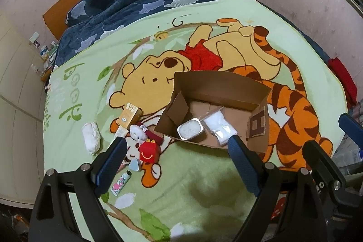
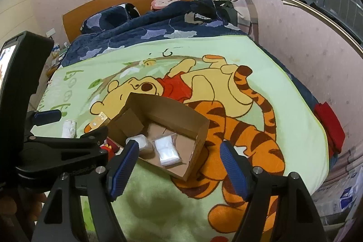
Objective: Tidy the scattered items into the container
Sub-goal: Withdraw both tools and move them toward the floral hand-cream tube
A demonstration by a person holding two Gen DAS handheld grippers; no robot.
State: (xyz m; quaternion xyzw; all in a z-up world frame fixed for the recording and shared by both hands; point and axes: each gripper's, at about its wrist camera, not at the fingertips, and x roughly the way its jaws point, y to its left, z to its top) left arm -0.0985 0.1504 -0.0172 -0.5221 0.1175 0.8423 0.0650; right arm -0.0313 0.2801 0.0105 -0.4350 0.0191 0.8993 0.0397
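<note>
An open cardboard box (image 1: 226,92) (image 2: 181,110) sits on the bed blanket and holds a white plastic tub (image 1: 190,129) (image 2: 139,142) and a clear bag of white stuff (image 1: 219,126) (image 2: 167,149). Left of the box lie a tan carton (image 1: 130,116) (image 2: 99,120), a white wad (image 1: 91,136) (image 2: 69,128), a small plush toy (image 1: 138,132), a red Happy Meal box toy (image 1: 148,152) and a floral tube (image 1: 120,182). My left gripper (image 1: 177,144) is open and empty above the box's near edge. My right gripper (image 2: 179,146) is open and empty over the box.
The green Pooh-and-Tigger blanket (image 1: 204,185) covers the bed. A dark blue quilt (image 1: 127,13) and pillows lie at the headboard end. A red cloth (image 2: 329,126) hangs off the right edge. The left gripper's body (image 2: 34,128) shows at the left of the right wrist view.
</note>
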